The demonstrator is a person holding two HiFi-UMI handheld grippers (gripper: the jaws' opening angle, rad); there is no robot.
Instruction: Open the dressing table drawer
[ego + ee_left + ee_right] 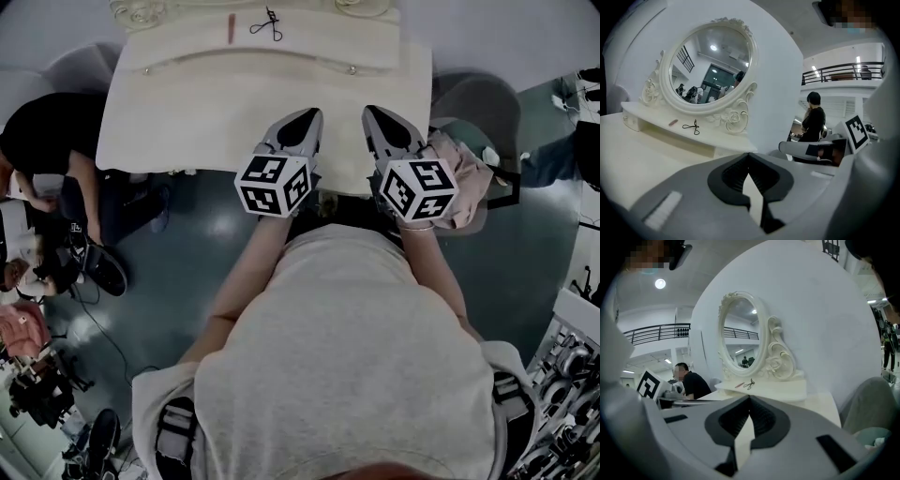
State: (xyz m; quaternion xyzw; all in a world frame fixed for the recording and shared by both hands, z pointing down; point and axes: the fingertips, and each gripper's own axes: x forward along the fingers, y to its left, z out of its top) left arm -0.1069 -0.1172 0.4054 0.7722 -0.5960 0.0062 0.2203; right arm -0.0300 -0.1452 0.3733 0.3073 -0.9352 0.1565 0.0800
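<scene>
Cream dressing table (187,112) before the person (347,356), long axis left to right, front edge facing them, left gripper (307,120) and right gripper (377,117) side by side above that edge, aimed slightly downward toward the mirror (710,65), jaws closed, empty.

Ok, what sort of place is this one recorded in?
Probably a big indoor hall used as a lab or studio: a dressing table with mirror, a balcony railing overhead, a person seated alongside.

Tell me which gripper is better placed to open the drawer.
Probably left: the left gripper is nearer the middle of the dressing table, the right gripper near its right end. Both shut; drawer front hidden.
</scene>
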